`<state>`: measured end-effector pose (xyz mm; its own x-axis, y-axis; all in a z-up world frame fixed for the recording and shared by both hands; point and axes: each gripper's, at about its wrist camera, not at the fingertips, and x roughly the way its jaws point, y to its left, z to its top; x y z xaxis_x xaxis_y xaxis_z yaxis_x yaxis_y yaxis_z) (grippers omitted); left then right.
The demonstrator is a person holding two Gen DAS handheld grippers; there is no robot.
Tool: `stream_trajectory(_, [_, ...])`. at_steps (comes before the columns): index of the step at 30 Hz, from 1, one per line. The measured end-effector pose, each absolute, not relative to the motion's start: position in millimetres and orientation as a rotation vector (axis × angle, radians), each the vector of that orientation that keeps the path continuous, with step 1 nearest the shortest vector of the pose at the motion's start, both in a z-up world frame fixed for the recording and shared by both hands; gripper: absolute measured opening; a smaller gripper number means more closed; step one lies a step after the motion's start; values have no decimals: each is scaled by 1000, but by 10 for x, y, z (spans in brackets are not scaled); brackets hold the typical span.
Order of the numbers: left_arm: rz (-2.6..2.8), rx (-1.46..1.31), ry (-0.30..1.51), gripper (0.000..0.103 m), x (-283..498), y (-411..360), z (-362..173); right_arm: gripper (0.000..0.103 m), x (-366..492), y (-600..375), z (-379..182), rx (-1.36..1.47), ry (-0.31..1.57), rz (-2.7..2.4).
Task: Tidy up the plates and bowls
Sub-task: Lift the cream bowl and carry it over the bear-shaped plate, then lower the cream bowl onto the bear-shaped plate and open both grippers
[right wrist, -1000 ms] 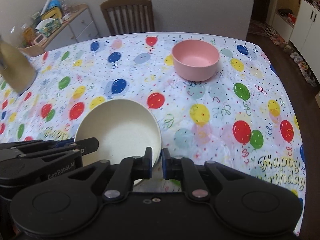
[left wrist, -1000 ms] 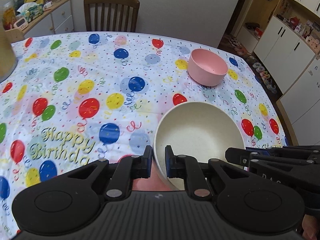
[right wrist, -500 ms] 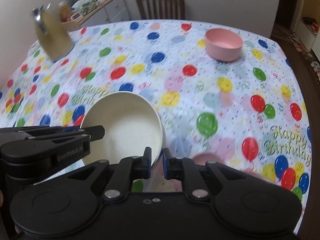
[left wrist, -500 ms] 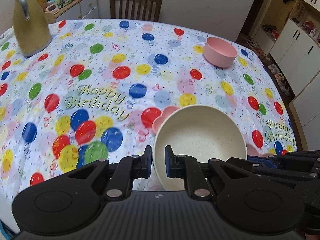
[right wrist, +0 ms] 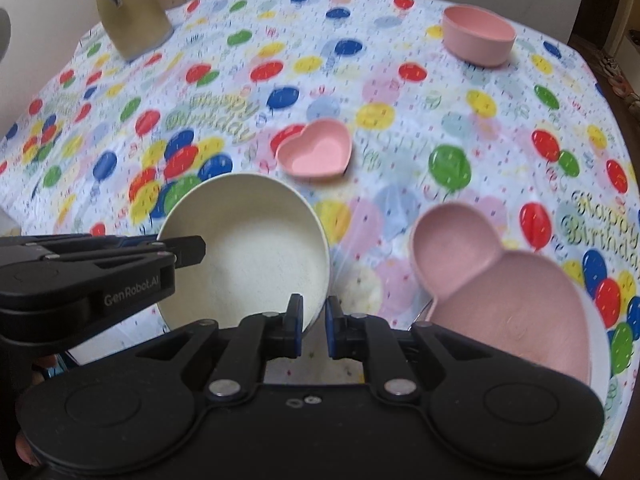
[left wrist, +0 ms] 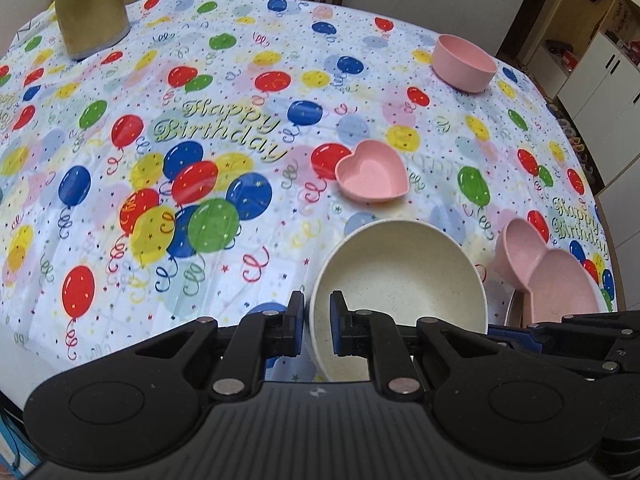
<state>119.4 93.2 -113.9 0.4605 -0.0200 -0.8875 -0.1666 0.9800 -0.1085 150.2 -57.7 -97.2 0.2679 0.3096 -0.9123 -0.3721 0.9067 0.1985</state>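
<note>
L gripper (left wrist: 317, 326) & R gripper (right wrist: 313, 327) each clamp opposite rims of cream bowl (left wrist: 400, 280); heart dish (left wrist: 372, 176) ahead, pink plate (right wrist: 508, 292) to R.

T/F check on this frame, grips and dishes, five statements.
1. Both grippers, left gripper and right gripper, pinch the rim of the cream bowl. True.
2. The cream bowl holds food. False: it is empty.
3. The small heart dish sits stacked inside the round pink bowl. False: they stand well apart on the tablecloth.
4. The kettle lies on its side. False: it stands upright.
5. A pink divided plate sits to the right of the cream bowl. True.
</note>
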Motion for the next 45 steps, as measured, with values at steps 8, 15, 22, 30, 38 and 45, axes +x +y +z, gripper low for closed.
stream_trajectory(8, [101,-194,1127,13,1148,944,-1309,10,1452,-525,-1113,-79,1250,469])
stream_trajectory(15, [104,-200,1127,13,1139,947,-1339,10,1445,-501,-1147,-99,1250,474])
stream_trajectory(22, [117,-204,1135,13,1126,970,-1346,19,1462,-505,-1138,-84,1260,482])
stream_trajectory(30, [119,-190,1096,14,1080,965,-1159,33,1440,-573,-1001,-70,1239,479])
stream_trajectory(38, [86,-161,998,31,1036,776,-767,42,1412,-731,-665,-48,1169,492])
stream_trajectory(45, [83,-152,914,56,1073,615,-454,54,1413,-965,-343,-41,1095,483])
